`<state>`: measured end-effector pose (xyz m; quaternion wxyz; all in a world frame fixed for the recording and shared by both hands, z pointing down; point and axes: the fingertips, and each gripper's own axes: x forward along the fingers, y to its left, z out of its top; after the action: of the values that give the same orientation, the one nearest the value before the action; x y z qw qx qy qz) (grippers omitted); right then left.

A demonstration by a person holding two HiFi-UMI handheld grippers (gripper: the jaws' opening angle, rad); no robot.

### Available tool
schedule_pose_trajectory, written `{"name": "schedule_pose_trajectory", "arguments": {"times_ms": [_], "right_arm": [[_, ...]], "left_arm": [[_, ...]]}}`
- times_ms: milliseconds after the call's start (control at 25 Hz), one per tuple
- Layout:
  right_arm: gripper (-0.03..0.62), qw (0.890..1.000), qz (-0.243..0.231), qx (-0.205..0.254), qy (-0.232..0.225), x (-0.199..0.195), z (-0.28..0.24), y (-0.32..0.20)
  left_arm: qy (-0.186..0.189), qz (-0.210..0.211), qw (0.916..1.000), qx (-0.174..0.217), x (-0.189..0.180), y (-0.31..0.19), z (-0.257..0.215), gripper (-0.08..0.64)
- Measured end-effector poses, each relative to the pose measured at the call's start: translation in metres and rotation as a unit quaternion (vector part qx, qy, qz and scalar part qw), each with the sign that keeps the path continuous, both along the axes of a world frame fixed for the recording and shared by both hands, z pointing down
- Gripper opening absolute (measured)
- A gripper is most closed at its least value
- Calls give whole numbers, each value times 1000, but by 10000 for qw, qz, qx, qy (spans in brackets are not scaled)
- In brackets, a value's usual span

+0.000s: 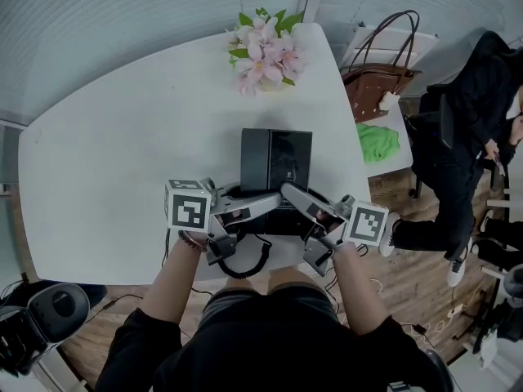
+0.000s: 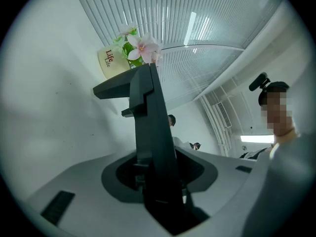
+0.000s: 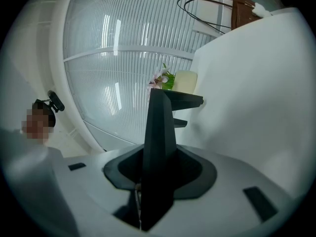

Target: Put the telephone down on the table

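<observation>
Both jaw pairs pressed together, nothing between them: left gripper point(image 2: 144, 85), right gripper point(image 3: 160, 97). I see the telephone point(image 1: 276, 160) sitting on the white table point(image 1: 122, 153) at its near edge, both gripper tips just over it. Coiled cord point(image 1: 245, 265) hangs off the edge. Flowers point(image 1: 263, 51) on the far side.

Bright, even daylight from the ribbed window point(image 3: 118, 58) ahead of the right gripper point(image 3: 159, 100); edges bow, shadows perhaps soft.
</observation>
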<state>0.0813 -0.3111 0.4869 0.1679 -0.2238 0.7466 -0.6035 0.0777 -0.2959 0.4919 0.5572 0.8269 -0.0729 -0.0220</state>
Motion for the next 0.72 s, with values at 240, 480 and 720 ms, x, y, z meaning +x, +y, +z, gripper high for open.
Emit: {"name": "schedule_pose_trajectory", "arguments": {"times_ms": [240,480,720], "right_arm": [[164,9999,-37,-85,-75,-1,1,-2],[164,9997,-64,-209,-119,-2,4,-3],[164,9997,-145,-192,-109,0,5,-3]], "left_arm": [[-6,-44,9999,-111,-1,-2,2,192],[-78,-46,9997,-238,-1,-3,4,192],[-82,-52,9993,-357,1,-3,6,190]]}}
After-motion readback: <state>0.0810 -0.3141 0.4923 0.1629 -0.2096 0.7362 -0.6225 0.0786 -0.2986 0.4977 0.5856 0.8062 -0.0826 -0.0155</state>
